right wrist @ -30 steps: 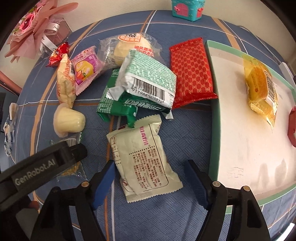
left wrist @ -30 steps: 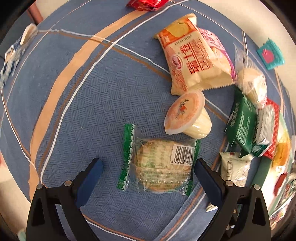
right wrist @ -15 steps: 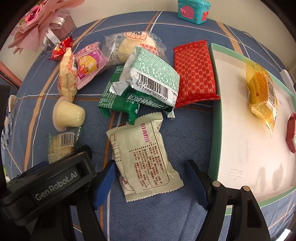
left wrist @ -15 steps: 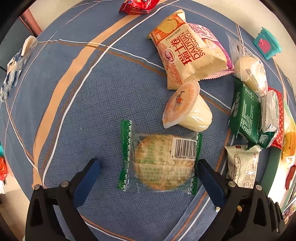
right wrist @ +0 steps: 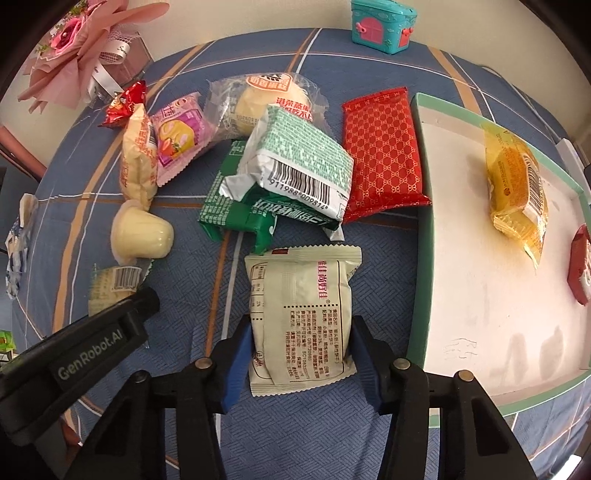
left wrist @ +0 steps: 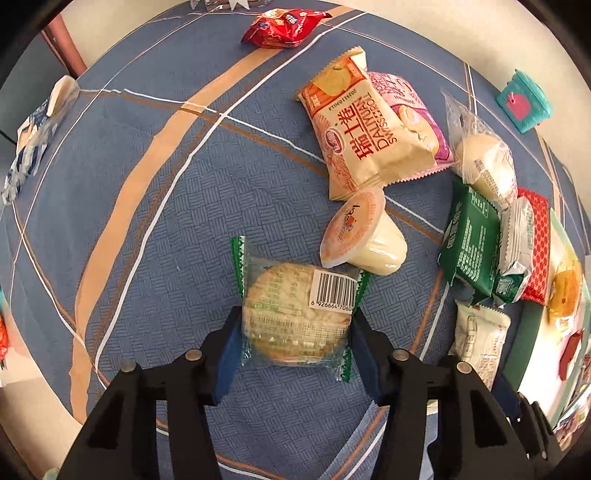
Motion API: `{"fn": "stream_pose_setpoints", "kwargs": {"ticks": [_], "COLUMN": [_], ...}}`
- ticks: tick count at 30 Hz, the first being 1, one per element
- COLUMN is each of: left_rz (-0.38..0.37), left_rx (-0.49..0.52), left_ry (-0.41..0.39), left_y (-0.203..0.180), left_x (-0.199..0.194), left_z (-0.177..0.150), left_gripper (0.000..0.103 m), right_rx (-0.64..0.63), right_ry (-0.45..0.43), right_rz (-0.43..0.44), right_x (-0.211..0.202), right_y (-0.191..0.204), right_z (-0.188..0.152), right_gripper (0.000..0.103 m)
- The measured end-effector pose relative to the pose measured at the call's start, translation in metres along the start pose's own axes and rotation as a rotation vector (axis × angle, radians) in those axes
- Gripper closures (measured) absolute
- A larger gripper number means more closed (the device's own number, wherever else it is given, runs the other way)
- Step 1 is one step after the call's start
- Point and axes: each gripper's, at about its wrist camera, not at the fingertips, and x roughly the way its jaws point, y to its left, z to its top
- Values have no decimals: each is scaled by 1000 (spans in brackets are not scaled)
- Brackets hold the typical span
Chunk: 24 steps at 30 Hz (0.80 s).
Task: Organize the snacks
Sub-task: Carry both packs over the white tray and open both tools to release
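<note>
My left gripper is shut on a clear green-edged cracker packet lying on the blue cloth; the packet also shows in the right wrist view. My right gripper is shut on a cream snack packet, which also shows in the left wrist view. A white tray with a green rim lies to the right and holds a yellow packet and a red packet.
Other snacks lie on the cloth: a jelly cup, an orange swiss-roll bag, a pink packet, a bun, green packets, a red patterned packet. A teal toy box and a bouquet stand behind.
Both grippers have closed from wide open onto their packets: the left on the cracker packet, the right on the cream packet. The cream packet has turned straighter between the fingers.
</note>
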Motion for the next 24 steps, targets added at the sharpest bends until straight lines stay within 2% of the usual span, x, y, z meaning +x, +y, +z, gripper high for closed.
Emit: {"fn": "stream_pose_setpoints", "kwargs": {"ticks": [5,9,18,24], "left_rz": [-56,-91,-118,-137], "left_rx": [-50,-54,-58,-52], "left_ry": [-3,-36,-206,-288], "left_y": [15,20,25,15], "left_x": [-4,-18,-73,-87], "left_z": [2,2,-3,0], "left_gripper": [48,48,48,48], "right_rx": [5,10,40,76], "right_ry": [-5,-39,-157,-217], "right_rz": [19,47,109,116], "right_x": [-8,-23,-73,-92], "right_y": [-2,-1,-6,-16], "right_z": [6,7,9,6], "right_gripper": [49,49,49,49]}}
